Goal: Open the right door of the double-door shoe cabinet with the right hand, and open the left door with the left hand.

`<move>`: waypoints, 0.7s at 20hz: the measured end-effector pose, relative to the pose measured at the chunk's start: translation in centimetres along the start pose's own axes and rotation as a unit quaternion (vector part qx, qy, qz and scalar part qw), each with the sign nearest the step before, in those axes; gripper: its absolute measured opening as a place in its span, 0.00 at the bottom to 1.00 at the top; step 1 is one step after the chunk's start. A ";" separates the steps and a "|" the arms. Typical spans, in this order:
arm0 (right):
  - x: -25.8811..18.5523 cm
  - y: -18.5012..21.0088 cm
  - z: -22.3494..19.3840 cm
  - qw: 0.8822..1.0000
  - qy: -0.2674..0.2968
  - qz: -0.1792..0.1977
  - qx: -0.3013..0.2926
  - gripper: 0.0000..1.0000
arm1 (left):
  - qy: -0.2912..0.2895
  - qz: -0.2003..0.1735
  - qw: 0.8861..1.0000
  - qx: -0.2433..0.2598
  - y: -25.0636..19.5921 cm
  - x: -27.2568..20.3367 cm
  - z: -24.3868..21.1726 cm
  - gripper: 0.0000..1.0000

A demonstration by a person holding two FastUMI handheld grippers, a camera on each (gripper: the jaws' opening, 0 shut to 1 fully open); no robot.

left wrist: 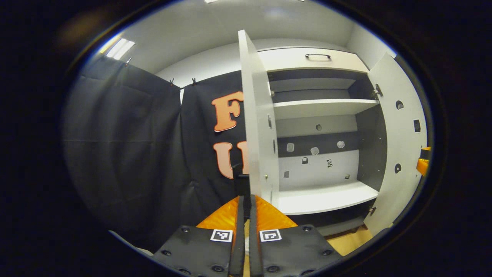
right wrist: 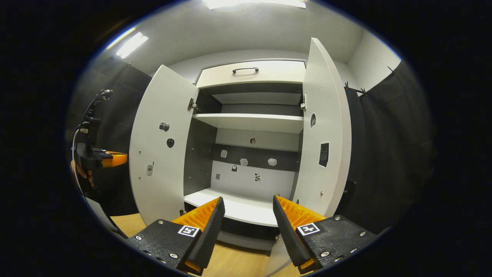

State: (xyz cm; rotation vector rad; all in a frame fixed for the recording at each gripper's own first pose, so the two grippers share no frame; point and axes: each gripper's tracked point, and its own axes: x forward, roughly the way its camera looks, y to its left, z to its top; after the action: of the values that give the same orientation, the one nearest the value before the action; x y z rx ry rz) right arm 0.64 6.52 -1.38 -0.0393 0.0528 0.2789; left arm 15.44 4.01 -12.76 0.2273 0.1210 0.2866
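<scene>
Cabinet: the double-door shoe cabinet (right wrist: pixel 251 127) stands ahead with both doors swung out; bare shelves and a handled drawer front on top are exposed
Left door: the left door (left wrist: pixel 258 115) is seen edge-on in the left gripper view, its long axis upright, rising straight up from the claw's tips; in the right gripper view the same door (right wrist: pixel 159 146) hangs wide open on the cabinet's left side
Left claw: the left claw (left wrist: pixel 246 202) has its fingers drawn nearly together on the lower free edge of the left door; it appears to pinch that edge, though the contact itself is hard to make out
Right door: the right door (right wrist: pixel 324 130) stands open just beyond the right claw's right finger, apart from it
Right claw: the right claw (right wrist: pixel 246 206) is spread wide and holds nothing; it points into the cabinet's lower shelf
Key relation: the door edge lies directly ahead of the left claw, in line with its fingers; that hand is nearest it
Progress: judging by the door angles, both doors look open; what seems left is letting go of the left door
</scene>
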 end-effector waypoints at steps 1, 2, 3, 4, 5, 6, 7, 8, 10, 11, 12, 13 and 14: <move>0.0 -0.1 0.3 1.000 -0.003 -0.004 -0.002 0.78 | -0.007 -0.007 1.000 0.004 -0.2 0.1 0.2 0.18; 0.2 -0.2 0.6 1.000 -0.007 -0.010 -0.006 0.78 | -0.013 -0.014 1.000 0.004 -0.5 0.3 0.4 0.30; 0.3 -0.3 1.0 1.000 -0.013 -0.013 -0.009 0.78 | -0.017 -0.024 1.000 0.001 -1.0 0.3 0.7 0.32; 0.1 -0.5 1.4 1.000 -0.017 -0.018 -0.011 0.79 | -0.022 -0.033 0.999 -0.006 -1.6 0.3 1.0 0.29; 0.2 -0.8 1.7 0.999 -0.020 -0.023 -0.014 0.79 | -0.027 -0.039 0.999 -0.014 -2.0 0.4 1.2 0.30; 0.2 -0.9 2.1 0.999 -0.023 -0.029 -0.016 0.79 | -0.031 -0.044 0.998 -0.021 -2.5 0.5 1.4 0.34; 0.3 -1.2 2.5 0.999 -0.027 -0.035 -0.020 0.79 | -0.037 -0.050 0.998 -0.026 -2.9 0.6 1.8 0.39; 0.2 -1.4 3.0 0.998 -0.034 -0.038 -0.024 0.80 | -0.044 -0.057 0.997 -0.028 -3.3 0.7 2.0 0.47; 0.3 -2.2 3.1 0.998 -0.036 -0.048 -0.031 0.81 | -0.056 -0.068 0.996 -0.029 -3.9 1.0 2.6 0.67; 0.4 -2.5 3.3 0.997 -0.037 -0.052 -0.031 0.84 | -0.059 -0.072 0.995 -0.028 -4.2 1.1 2.7 0.76; 0.2 -2.6 3.6 0.997 -0.039 -0.055 -0.030 0.84 | -0.062 -0.073 0.995 -0.028 -4.4 1.2 3.0 0.84; 0.1 -2.8 3.8 0.997 -0.042 -0.057 -0.028 0.86 | -0.065 -0.076 0.995 -0.029 -4.8 1.4 3.2 0.86; 0.1 -3.2 4.1 0.997 -0.045 -0.059 -0.026 0.86 | -0.067 -0.077 0.994 -0.032 -5.1 1.5 3.5 0.87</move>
State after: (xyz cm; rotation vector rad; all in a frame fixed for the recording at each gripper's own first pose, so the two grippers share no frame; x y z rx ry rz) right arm 1.84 3.70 2.84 -0.0821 -0.0465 0.1646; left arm 18.75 -1.05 -10.77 0.1729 -0.0038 0.1206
